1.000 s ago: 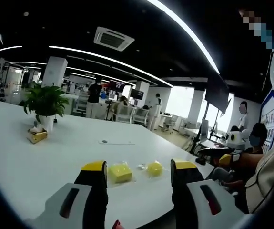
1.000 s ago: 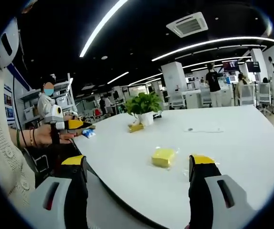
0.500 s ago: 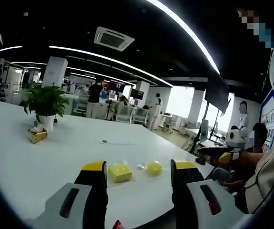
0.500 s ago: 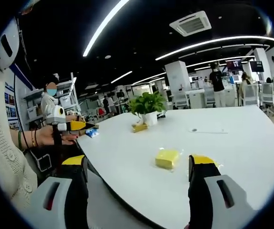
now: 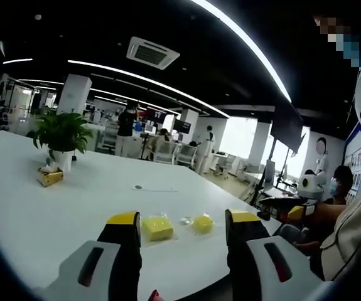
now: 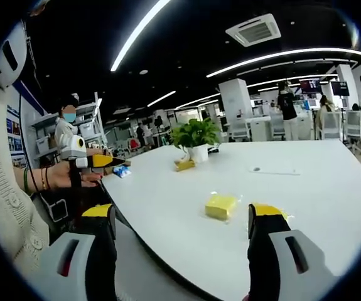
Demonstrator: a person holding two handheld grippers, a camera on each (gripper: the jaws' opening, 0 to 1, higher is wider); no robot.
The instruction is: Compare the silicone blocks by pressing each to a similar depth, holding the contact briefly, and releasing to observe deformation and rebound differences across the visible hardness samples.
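No real change, cams only.

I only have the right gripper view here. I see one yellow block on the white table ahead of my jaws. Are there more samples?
Observer: Yes. The left gripper view shows a second yellow sample, smaller and rounder, lying to the right of the square yellow block.
Operator: Are the two touching?
Observer: No, a strip of bare white table and a small clear bit lie between them.
Operator: Is the left gripper near them?
Observer: Its jaws stand wide open short of both samples, touching neither; the left gripper frames them between the yellow tips.
Operator: Anything else on that table?
Observer: A potted plant with a small yellow box at its base, farther back.
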